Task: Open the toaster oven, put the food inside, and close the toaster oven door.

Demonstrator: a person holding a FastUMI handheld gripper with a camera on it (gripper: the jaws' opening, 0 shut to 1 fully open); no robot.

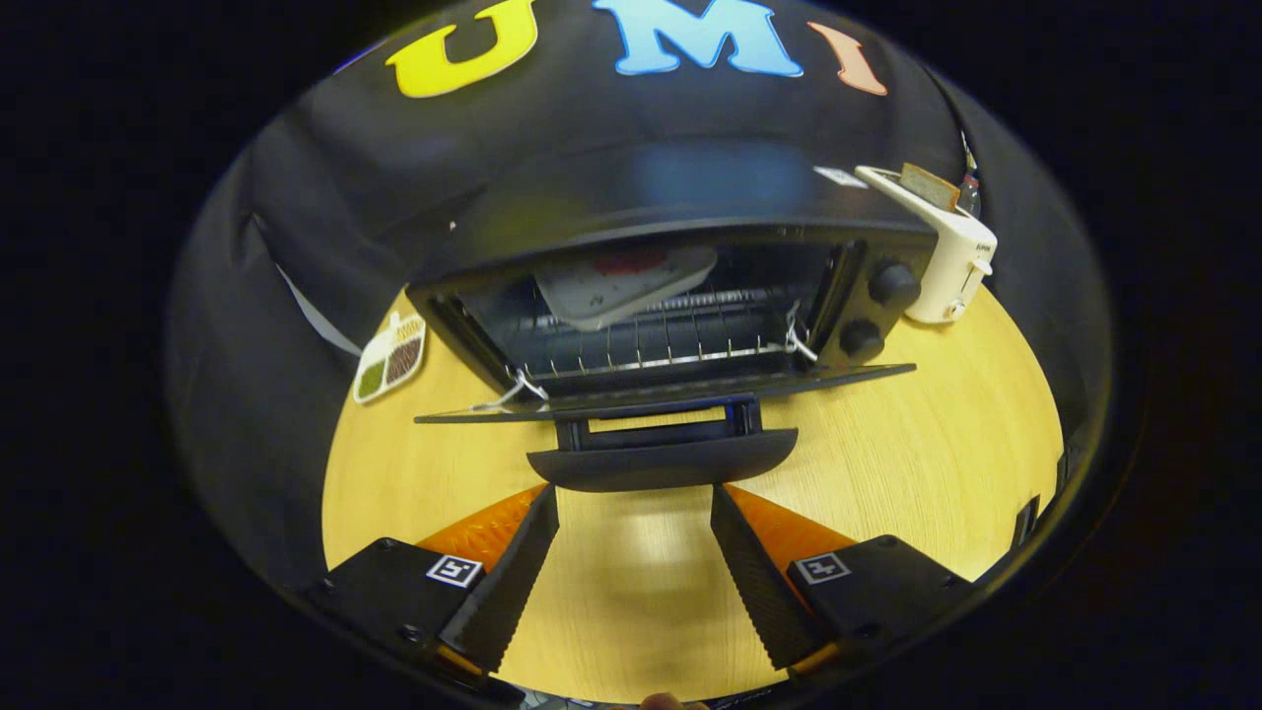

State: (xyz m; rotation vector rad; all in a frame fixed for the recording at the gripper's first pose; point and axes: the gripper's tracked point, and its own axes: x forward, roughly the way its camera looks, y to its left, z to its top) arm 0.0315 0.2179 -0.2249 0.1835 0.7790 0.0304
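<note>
A black toaster oven (680, 227) stands on the wooden table (937, 444) with its door (670, 392) swung down flat. The door's handle (661, 461) juts toward me, just ahead of my fingertips. Inside, on the wire rack (680, 340), lies a pale flat piece of food (621, 281) with a red patch. My gripper (634, 503) is open, fingers spread wide just below the handle, with nothing between them. Two knobs (877, 311) sit on the oven's right panel.
A white pop-up toaster (946, 247) with a slice of bread in its slot stands right of the oven. A small divided dish (389, 360) with green and brown contents lies to the oven's left, near the table edge. Black cloth walls the booth behind.
</note>
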